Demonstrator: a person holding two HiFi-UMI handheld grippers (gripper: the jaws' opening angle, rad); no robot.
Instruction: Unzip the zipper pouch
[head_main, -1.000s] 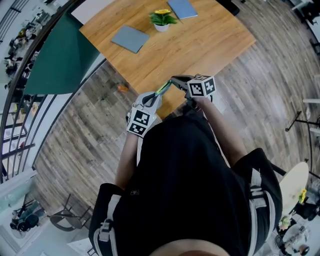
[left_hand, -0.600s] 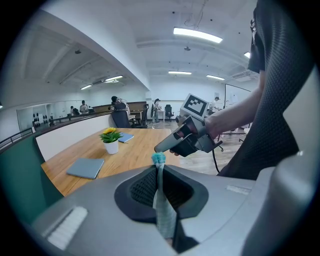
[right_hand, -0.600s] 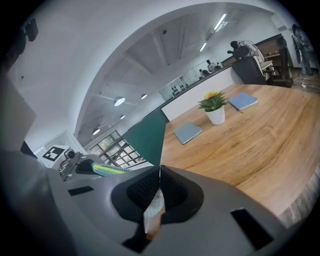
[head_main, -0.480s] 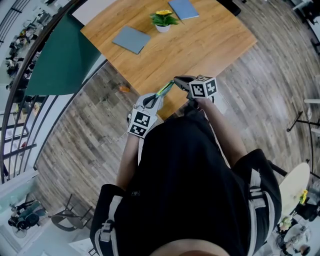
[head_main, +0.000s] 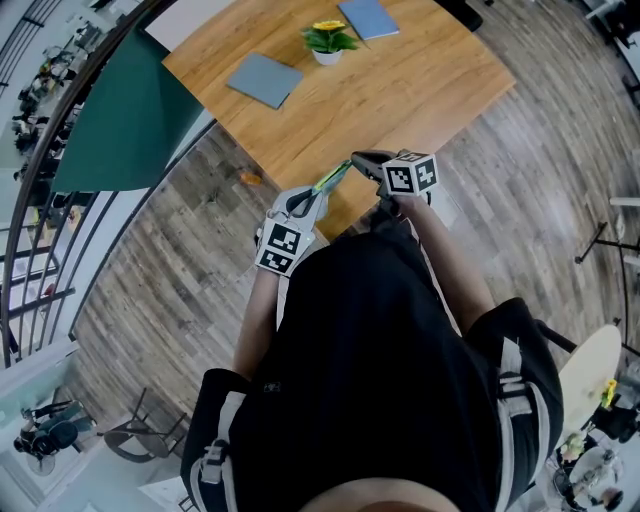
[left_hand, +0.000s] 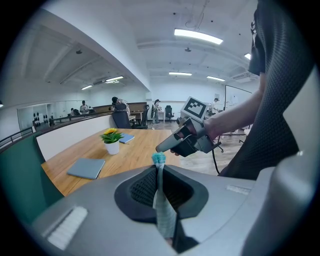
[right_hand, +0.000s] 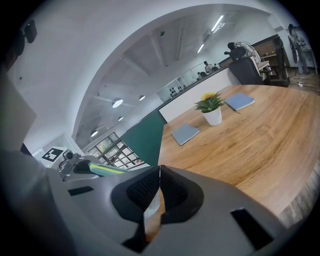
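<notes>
Zipper pouch (head_main: 331, 179) first: where do we find it?

We see it in the air over the near edge of the light wooden table (head_main: 420, 85). It is a narrow green fabric strip with a yellow edge, stretched between our two tools in front of our black shirt (head_main: 380, 350).

Starting at the left, what do we have?

Farthest left, a dark green panel (head_main: 125, 120) stands beside the table, over the grey-brown plank floor (head_main: 170, 270). Then comes our left hand-held gripper (left_hand: 158, 170). Its jaws are clenched on the zipper pouch, with pale woven fabric pinched between the pads and a small teal tab (left_hand: 158, 159) sticking out past the tips.

And the right one?

Our right hand-held gripper (right_hand: 159, 170) is clamped fully together. In the head view its tip sits just beside the pouch's far end. In its own view we make out nothing between the pads, so we cannot tell whether it has any part of the zipper.

What lies on the table?

Well apart from the pouch, left to right: a flat grey rectangular pad (head_main: 262, 78), a yellow-flowered plant in a white pot (head_main: 324, 40), and a flat blue notebook (head_main: 367, 16) near the far edge.
</notes>
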